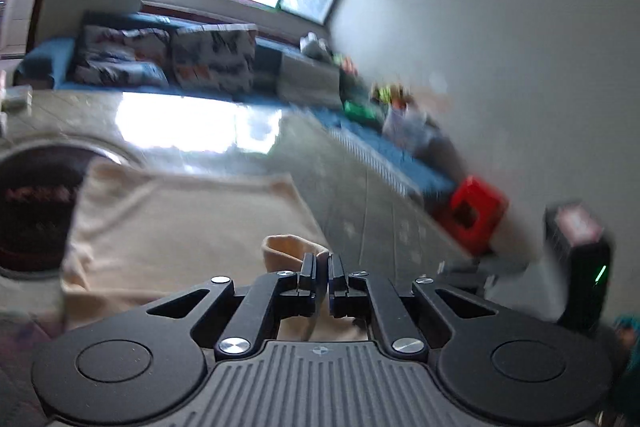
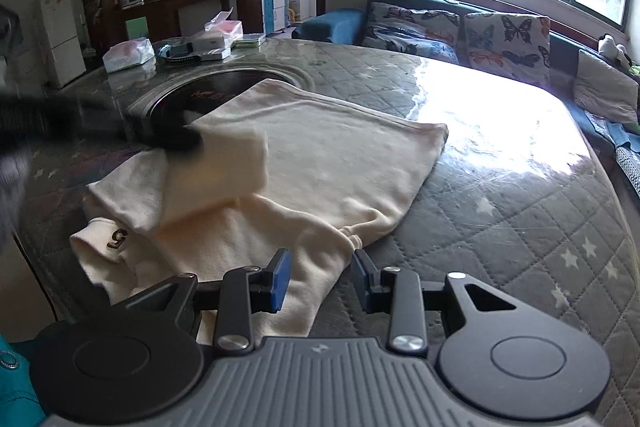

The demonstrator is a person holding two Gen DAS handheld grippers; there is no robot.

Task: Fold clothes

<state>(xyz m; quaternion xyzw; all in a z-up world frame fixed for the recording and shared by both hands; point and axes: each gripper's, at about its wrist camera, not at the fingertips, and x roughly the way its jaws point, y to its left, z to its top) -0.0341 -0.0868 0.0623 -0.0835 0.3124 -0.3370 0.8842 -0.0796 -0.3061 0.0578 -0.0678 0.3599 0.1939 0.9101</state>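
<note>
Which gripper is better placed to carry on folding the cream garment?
Probably the left gripper: it is already shut on a fold of the cream garment. The right gripper is open, gripping nothing, at the near edge.

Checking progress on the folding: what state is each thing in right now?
Cream garment: spread on the table, one sleeve lifted over the body.
Left gripper: shut on a fold of the cream cloth.
Right gripper: open, over the garment's near edge, gripping nothing.
Table: covered by a quilted cloth.
</note>
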